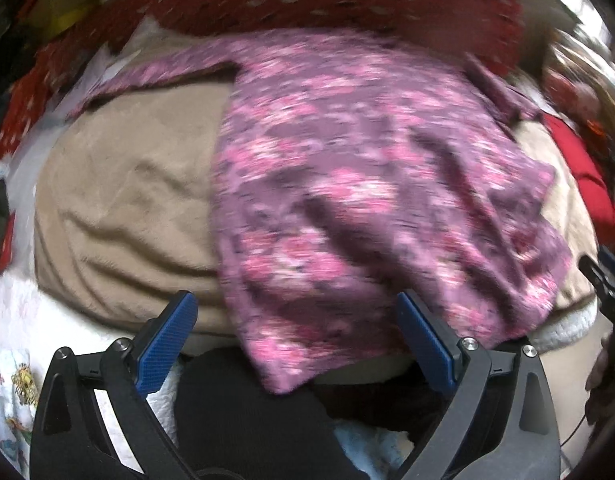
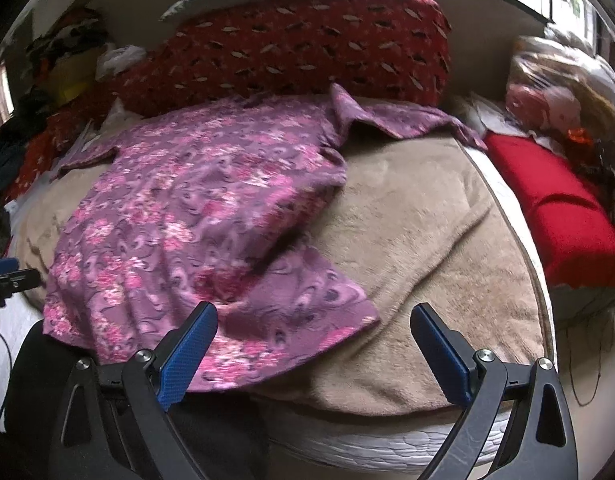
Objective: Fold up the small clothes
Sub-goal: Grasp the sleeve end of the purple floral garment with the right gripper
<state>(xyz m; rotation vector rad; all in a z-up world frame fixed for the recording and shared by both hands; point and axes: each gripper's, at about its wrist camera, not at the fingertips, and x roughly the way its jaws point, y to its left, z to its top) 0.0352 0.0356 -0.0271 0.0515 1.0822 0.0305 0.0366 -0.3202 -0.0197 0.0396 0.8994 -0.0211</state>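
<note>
Both grippers spread wide, nothing held.
Your left gripper (image 1: 295, 344) and right gripper (image 2: 313, 354) hover at the near edge of the tan blanket (image 2: 419, 240), where the purple floral garment (image 2: 195, 216) lies spread.

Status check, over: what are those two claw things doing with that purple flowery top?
Both jaws open, empty. Left gripper and right gripper at near hem. Purple floral top spread on tan blanket, unfolded. Nothing blocking.

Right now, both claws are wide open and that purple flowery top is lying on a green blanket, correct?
Not quite: the blanket is beige, not green, as the right wrist view shows. Both the left claw and right claw are open, and the purple floral top lies on the beige plush blanket.
</note>
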